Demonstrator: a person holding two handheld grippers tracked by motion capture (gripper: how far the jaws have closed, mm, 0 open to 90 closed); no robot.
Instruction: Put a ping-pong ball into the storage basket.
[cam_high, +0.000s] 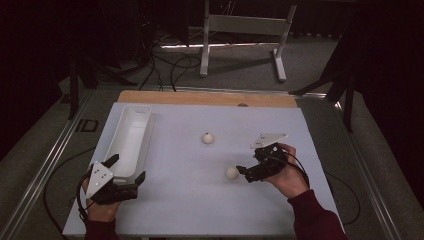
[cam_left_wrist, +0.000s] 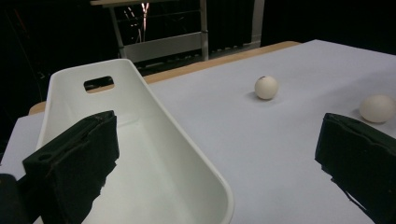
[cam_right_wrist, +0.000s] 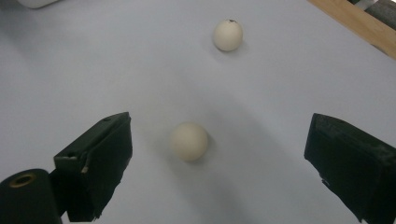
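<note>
The right tool (cam_high: 243, 172) is spread wide and holds nothing; in the right gripper view (cam_right_wrist: 217, 154) its two black jaws stand far apart with the near ball (cam_right_wrist: 188, 141) lying on the worktop (cam_right_wrist: 70, 70) between and a little ahead of them, touching neither. In the high view that near ball (cam_high: 231, 173) sits just beside the jaw tips, to their left. It is round, so it has no long axis and points no way; it is plain, matt and cream-coloured, with a soft shadow under it.

The far ball (cam_right_wrist: 227, 35) lies beyond it, well apart, the same cream colour, with a small dark spot at its top. In the high view the far ball (cam_high: 207, 138) rests near the middle of the white worktop (cam_high: 200, 210).

The left tool (cam_high: 128, 172) is also spread and empty, at the near end of the white tray (cam_high: 131, 131); in the left gripper view (cam_left_wrist: 217, 156) one jaw stands over the tray's hollow and the other over bare worktop. The tray (cam_left_wrist: 187, 140) is long and narrow, its long axis running away from the person along the left edge, with a slot handle in its far wall.
</note>
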